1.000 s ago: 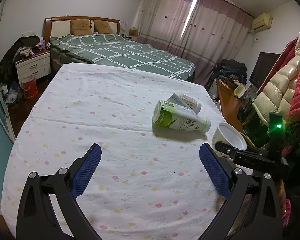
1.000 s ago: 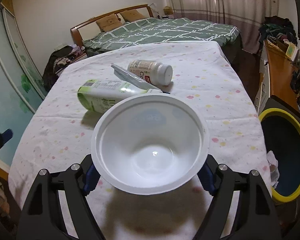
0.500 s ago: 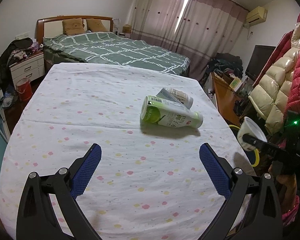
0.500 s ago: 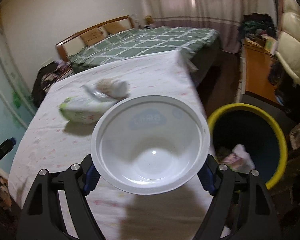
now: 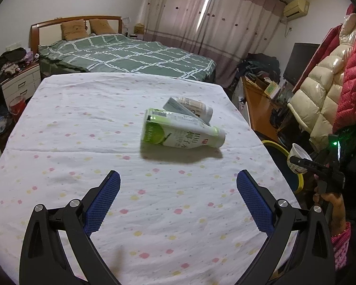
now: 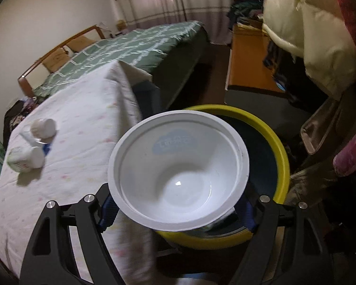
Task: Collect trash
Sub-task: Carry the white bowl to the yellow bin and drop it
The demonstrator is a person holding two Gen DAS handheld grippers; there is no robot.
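My right gripper (image 6: 178, 204) is shut on a white plastic bowl (image 6: 178, 178) and holds it over the yellow-rimmed trash bin (image 6: 281, 149) beside the table. The bowl (image 5: 299, 158) and the bin rim (image 5: 276, 147) also show in the left wrist view at the right. My left gripper (image 5: 178, 185) is open and empty above the near part of the table. A green and white bottle (image 5: 180, 134) lies on its side on the table ahead of it, with a smaller white bottle (image 5: 197, 109) and a flat grey wrapper (image 5: 178, 106) behind it.
The table has a white dotted cloth (image 5: 83, 123). A bed (image 5: 130, 54) stands behind it. A wooden desk (image 5: 258, 102) and hanging puffy jackets (image 5: 320, 83) are at the right, near the bin.
My right gripper has carried the bowl from above the table rightward to above the bin. My left gripper's view has turned slightly, with the bottles staying in place.
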